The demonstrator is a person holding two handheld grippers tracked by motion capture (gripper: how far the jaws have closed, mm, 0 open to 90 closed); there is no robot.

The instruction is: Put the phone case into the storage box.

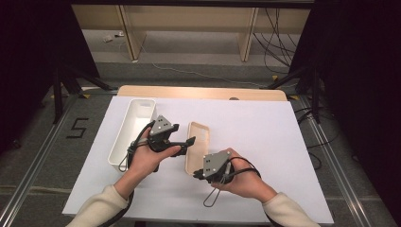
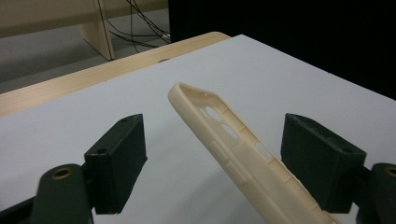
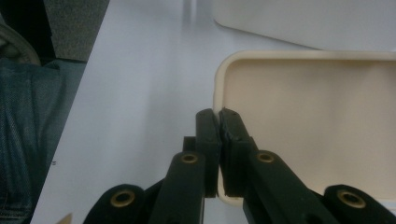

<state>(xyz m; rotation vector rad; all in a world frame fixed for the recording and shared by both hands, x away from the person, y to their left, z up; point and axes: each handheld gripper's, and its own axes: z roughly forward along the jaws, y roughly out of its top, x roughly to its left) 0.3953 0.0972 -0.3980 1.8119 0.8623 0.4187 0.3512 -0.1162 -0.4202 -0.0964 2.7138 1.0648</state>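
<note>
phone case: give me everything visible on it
The phone case is cream, matte, soft-plastic looking, with a raised rim, rounded corners, camera holes and side button cutouts. It lies hollow side up on the white table sheet, right of the white bin. The right gripper is shut on its near rim; the left gripper straddles its side edge, pads apart from it.

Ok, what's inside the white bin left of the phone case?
The white bin shows bare white floor and walls at its far end. The left hand-held gripper and its hand hide the bin's near end, so anything lying there cannot be seen.
</note>
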